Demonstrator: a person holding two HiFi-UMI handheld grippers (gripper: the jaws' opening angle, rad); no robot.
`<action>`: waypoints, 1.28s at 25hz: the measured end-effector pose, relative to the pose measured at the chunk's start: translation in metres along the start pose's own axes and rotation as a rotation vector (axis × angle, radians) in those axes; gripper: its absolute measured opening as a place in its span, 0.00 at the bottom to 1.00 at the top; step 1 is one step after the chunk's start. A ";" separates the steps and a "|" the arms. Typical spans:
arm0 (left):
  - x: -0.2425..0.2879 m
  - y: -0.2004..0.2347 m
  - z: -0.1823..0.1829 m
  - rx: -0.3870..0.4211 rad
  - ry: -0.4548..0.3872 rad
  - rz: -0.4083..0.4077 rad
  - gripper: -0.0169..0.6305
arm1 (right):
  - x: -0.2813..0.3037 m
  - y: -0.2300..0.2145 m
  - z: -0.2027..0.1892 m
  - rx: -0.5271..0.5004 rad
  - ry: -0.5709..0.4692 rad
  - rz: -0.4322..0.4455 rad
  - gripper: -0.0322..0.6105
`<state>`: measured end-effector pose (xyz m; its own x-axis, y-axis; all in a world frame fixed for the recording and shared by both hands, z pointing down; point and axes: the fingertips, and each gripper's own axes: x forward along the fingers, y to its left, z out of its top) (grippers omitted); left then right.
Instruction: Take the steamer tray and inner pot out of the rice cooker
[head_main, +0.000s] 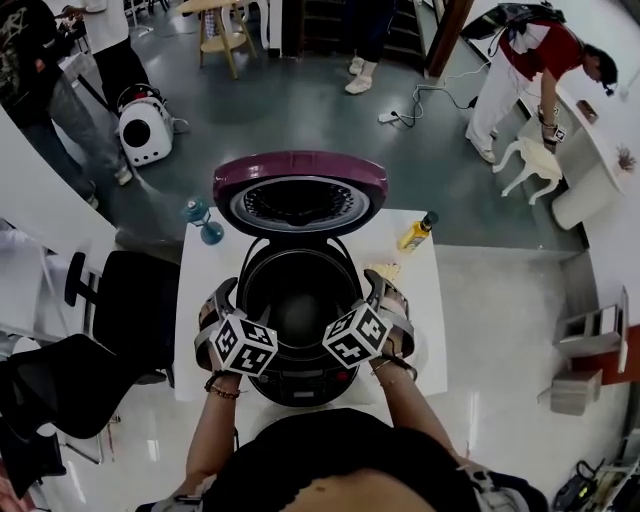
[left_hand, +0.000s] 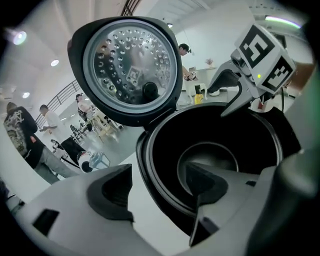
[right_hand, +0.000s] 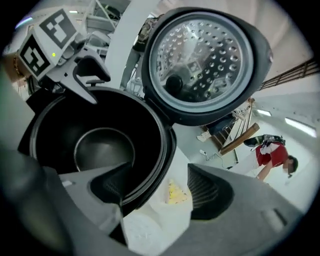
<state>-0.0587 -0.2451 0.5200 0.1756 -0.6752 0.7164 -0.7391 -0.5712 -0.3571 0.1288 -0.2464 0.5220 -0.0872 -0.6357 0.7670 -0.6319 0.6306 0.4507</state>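
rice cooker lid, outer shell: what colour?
Magenta-purple. The rice cooker lid shows it best in the head view; both gripper views show only its silver perforated underside.

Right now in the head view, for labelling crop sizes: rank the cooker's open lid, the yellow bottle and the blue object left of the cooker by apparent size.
Largest: open lid.
Then yellow bottle and blue object, which look about alike, so I leave them unranked.
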 end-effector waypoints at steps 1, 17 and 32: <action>0.004 0.001 -0.001 0.004 0.010 -0.002 0.52 | 0.006 0.000 -0.002 -0.005 0.023 0.003 0.57; 0.026 0.001 -0.006 -0.036 0.053 -0.101 0.52 | 0.040 0.006 -0.011 0.077 0.149 0.100 0.46; 0.020 0.002 -0.003 -0.165 -0.007 -0.188 0.52 | 0.027 -0.012 0.006 0.338 -0.042 0.079 0.27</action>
<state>-0.0585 -0.2584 0.5351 0.3240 -0.5681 0.7565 -0.7892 -0.6032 -0.1149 0.1295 -0.2733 0.5346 -0.1730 -0.6130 0.7709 -0.8408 0.4996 0.2085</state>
